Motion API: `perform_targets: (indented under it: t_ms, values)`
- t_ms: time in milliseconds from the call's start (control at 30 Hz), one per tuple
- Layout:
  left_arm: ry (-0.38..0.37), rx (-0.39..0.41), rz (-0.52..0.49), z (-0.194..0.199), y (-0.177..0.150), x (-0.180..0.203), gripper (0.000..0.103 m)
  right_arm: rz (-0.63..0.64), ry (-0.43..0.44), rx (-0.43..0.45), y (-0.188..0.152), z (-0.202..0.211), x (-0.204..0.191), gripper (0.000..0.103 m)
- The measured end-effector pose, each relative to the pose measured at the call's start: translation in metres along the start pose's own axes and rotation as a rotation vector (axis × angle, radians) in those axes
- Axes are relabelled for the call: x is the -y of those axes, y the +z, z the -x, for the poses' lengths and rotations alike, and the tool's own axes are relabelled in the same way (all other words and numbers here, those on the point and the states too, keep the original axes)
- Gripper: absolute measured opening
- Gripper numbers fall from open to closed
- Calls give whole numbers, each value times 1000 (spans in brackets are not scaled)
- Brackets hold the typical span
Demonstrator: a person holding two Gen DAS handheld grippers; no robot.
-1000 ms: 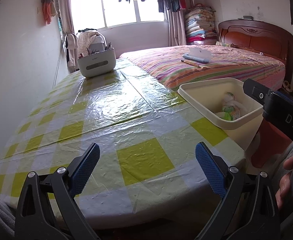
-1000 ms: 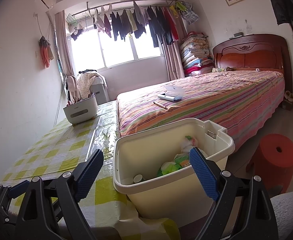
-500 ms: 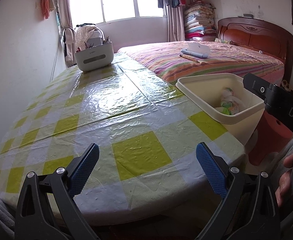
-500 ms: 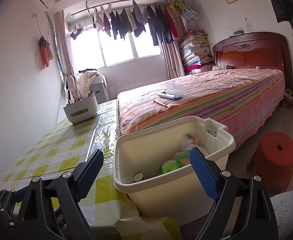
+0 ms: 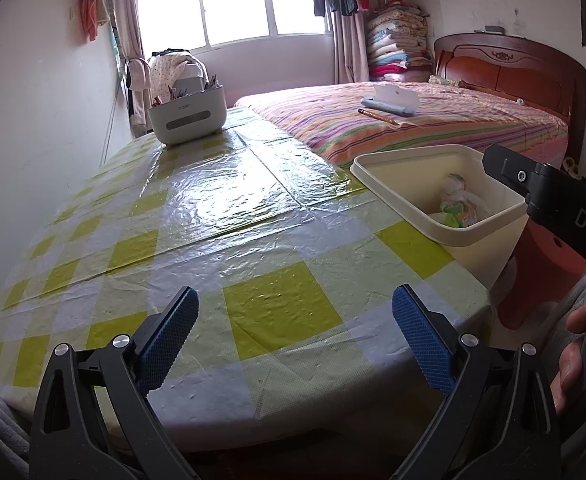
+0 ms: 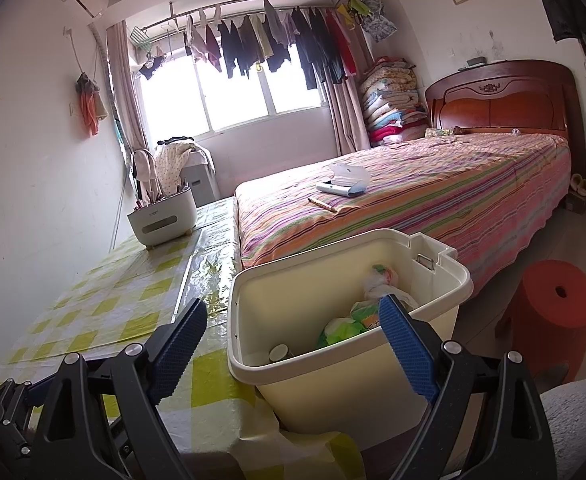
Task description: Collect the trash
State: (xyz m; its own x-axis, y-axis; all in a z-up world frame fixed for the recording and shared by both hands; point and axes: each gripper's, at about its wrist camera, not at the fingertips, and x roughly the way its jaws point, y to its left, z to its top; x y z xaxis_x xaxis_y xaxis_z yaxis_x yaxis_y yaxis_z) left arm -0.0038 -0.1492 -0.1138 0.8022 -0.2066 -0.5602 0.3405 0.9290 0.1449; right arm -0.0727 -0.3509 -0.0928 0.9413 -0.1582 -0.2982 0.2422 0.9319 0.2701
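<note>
A cream plastic bin (image 6: 333,384) (image 5: 477,236) stands beside the table's right edge, with crumpled wrappers, green packets (image 6: 357,320) and a small round can (image 6: 279,353) inside. My right gripper (image 6: 293,344) hovers open just in front of the bin's near rim, its blue pads wide apart and empty. My left gripper (image 5: 295,340) is open over the near edge of the yellow-checked tablecloth (image 5: 213,216), with nothing between its pads. The right gripper's black body (image 5: 549,208) shows at the right of the left wrist view, with the hand (image 5: 573,360) holding it.
A white caddy of pens (image 5: 188,114) sits at the table's far end. A bed with a striped cover (image 6: 433,192) carrying a case and a pen lies beyond the bin. A red plastic stool (image 6: 553,312) stands on the floor at right. A white wall is on the left.
The left wrist view shifted slightly at first, showing a bit more of the table. The bin and the right gripper stayed put.
</note>
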Motion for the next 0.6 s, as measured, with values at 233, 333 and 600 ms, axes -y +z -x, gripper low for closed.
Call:
perform_targets:
  t_ms: [233, 333, 600]
  values:
    - [0, -4, -5, 0, 0, 2, 96, -4, 2, -4, 0, 0, -1, 85]
    - [-2, -7, -11, -1, 0, 3, 96, -3, 1, -5, 0, 0, -2, 85]
    - [-4, -8, -15, -1, -1, 4, 96, -4, 2, -6, 0, 0, -2, 85]
